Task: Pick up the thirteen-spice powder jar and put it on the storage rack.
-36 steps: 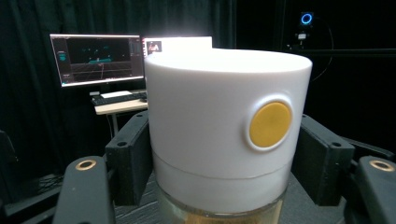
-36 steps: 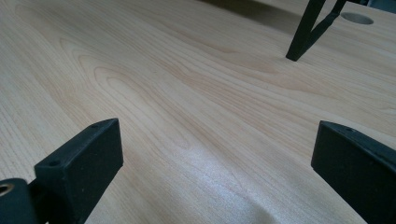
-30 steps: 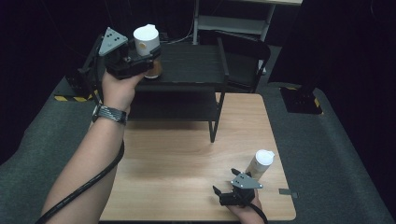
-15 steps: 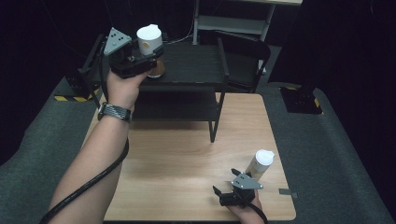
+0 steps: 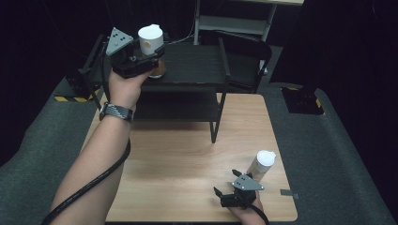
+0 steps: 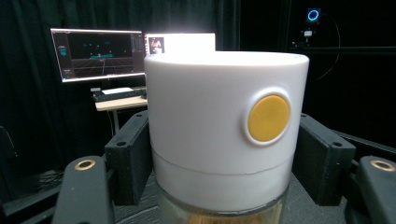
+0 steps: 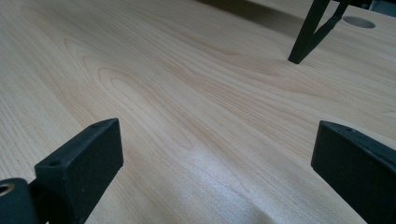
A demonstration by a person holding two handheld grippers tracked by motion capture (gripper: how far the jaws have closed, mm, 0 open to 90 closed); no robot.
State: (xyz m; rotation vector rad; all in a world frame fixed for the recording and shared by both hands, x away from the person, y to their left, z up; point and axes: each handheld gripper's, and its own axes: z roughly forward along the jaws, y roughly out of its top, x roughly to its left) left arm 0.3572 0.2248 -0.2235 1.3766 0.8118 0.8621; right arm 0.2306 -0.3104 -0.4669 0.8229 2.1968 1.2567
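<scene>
Left tongs (image 5: 149,60) clamped on white-capped jar (image 5: 151,40), upright, long axis vertical, held at the black shelf rack's (image 5: 197,65) top level. Right tongs (image 5: 230,196) apart, empty, low over counter (image 5: 187,159), beside white-capped bottle (image 5: 261,164). Left hand nearer rack.

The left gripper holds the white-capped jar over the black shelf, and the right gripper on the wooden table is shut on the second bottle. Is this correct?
Not quite. The right gripper is open and holds nothing, as the right gripper view shows. The rest is correct.
</scene>
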